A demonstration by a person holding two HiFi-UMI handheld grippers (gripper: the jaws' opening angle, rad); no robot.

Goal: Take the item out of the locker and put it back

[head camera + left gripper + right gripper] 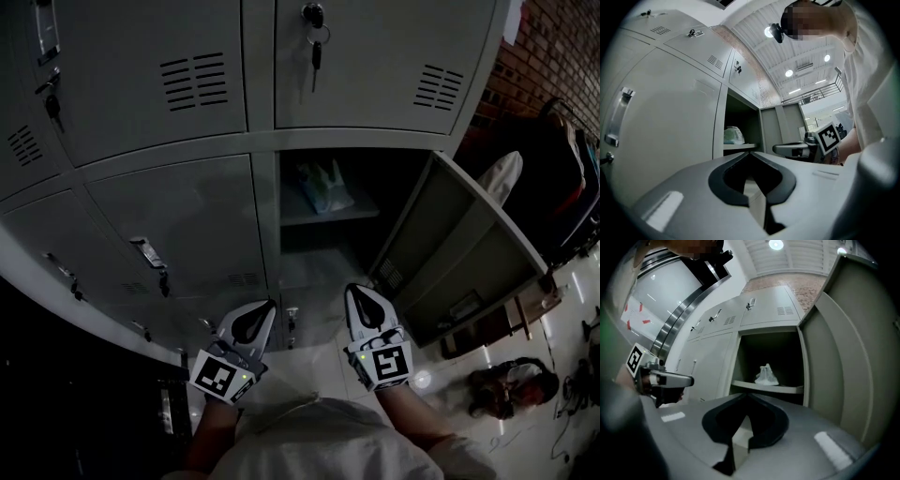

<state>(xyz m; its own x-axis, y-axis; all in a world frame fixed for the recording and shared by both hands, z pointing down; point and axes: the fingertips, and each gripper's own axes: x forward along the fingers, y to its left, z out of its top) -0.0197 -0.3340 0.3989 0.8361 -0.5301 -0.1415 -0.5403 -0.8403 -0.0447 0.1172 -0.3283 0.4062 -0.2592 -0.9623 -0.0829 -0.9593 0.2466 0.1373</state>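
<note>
Both grippers are held low in front of the open locker, side by side and slightly apart, jaws aimed towards it. The left gripper sits below-left of its opening, the right gripper just beneath it. Each pair of jaws is closed together, empty. Both forearms reach forward.

The person is wearing a pale top. The left gripper and right gripper are showing light grey shells with black teardrop-shaped hollows; black-and-white square markers are covering the left cube and right cube, small green lights glowing beside them.
</note>
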